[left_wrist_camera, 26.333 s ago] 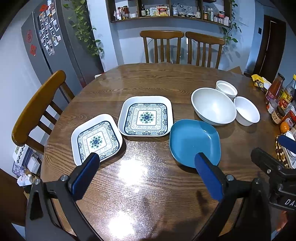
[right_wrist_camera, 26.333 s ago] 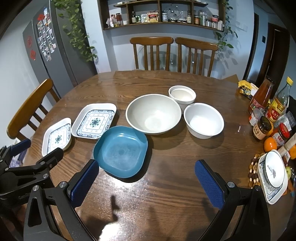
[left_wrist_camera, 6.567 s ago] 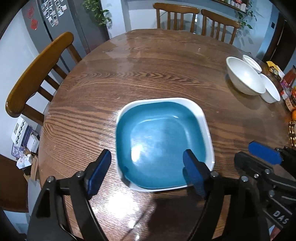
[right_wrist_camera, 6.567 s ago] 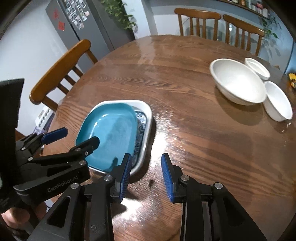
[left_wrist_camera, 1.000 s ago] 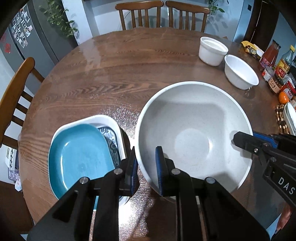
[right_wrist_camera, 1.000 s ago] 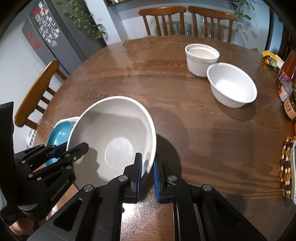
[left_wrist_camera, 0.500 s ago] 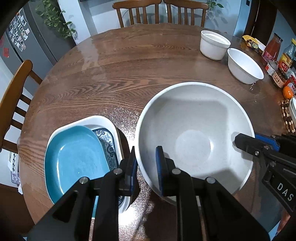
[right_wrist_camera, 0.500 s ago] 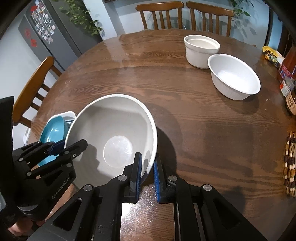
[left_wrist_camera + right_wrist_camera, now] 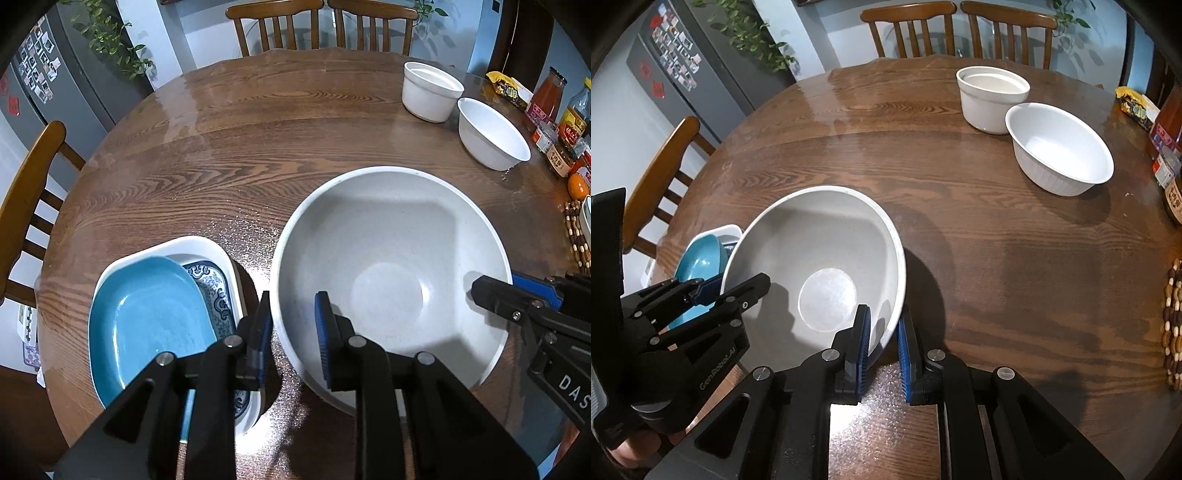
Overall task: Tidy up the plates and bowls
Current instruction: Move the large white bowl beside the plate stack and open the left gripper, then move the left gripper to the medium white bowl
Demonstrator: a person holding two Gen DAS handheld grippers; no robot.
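Plates first, on my far left: the blue plate sits nested in the patterned plate near the bench edge, one stack already made. Just right of it, my left tool straddles the near-left rim of the big bowl, but its jaws are opening now, a gap showing between pad and rim where half a second ago they pinched it. I read that as the bowl being set down beside the plates and let go. Further right, my right tool sits nearly shut on the bowl's near-right rim. At far right stand the ribbed bowl and the small bowl, touching, with open bench between. Bottles and jars crowd that edge, so reaching there needs care.
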